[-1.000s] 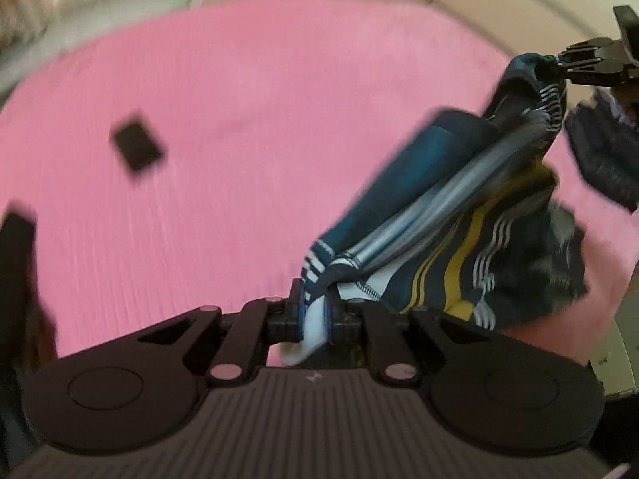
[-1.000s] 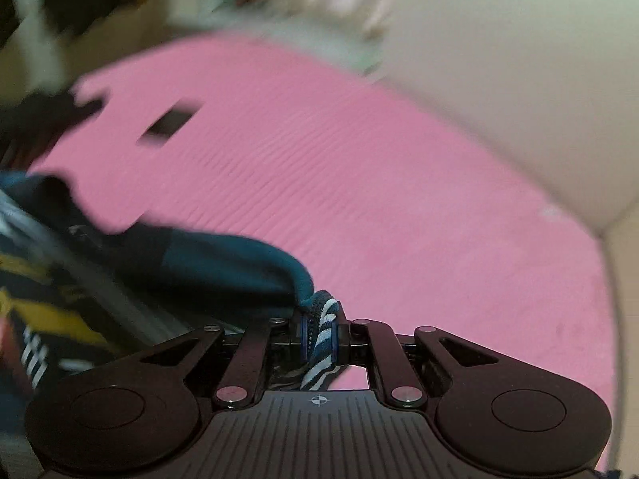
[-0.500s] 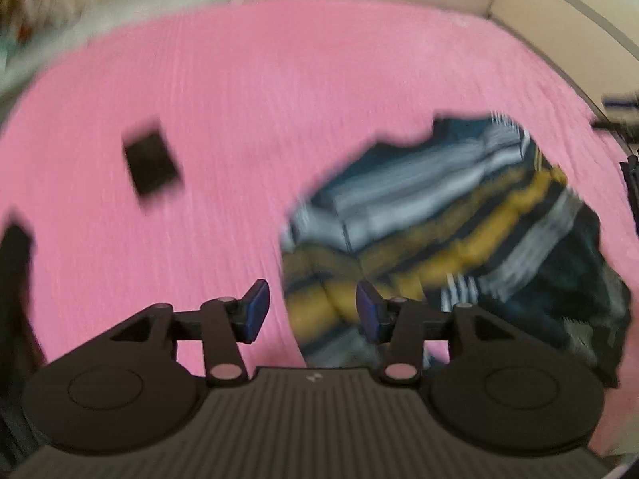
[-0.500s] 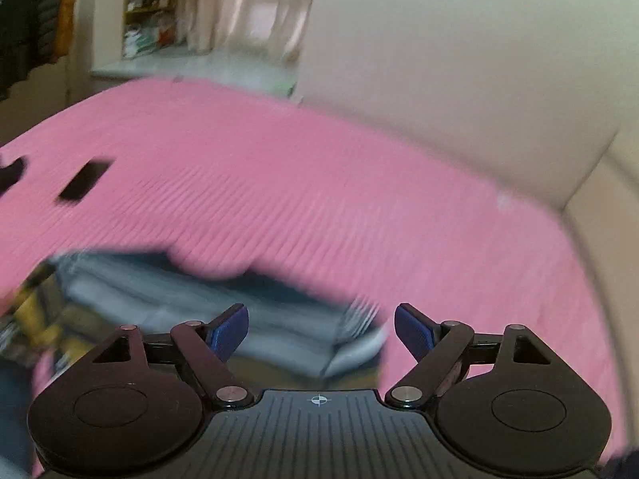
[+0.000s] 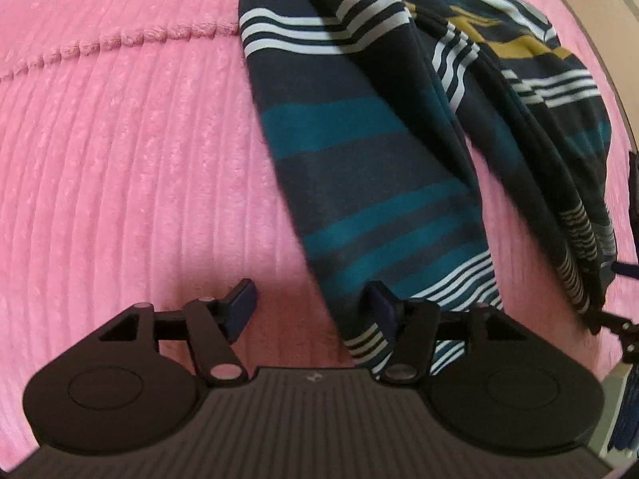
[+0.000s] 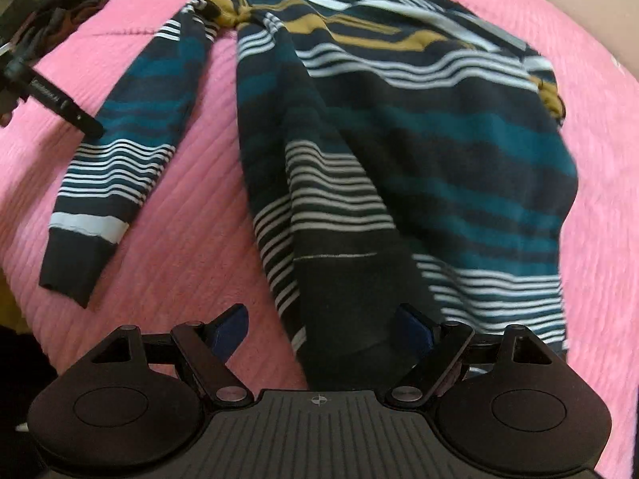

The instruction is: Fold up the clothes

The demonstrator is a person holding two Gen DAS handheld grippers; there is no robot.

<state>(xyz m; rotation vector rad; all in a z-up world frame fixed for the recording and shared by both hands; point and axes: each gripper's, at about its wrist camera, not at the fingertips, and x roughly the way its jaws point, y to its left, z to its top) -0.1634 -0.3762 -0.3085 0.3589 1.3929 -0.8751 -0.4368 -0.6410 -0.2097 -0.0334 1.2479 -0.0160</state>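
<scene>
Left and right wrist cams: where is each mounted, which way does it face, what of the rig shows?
Left wrist view: on the left gripper, looking forward and down at a sleeve of the striped sweater on the pink bedspread; both fingers show, open.
Right wrist view: on the right gripper, looking down over the sweater's hem and body; fingers open, the other gripper at left.
Shared: sweater, bedspread.

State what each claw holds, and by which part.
Nothing. Both the left claw and right claw are open over the sweater lying on the bed.
</scene>
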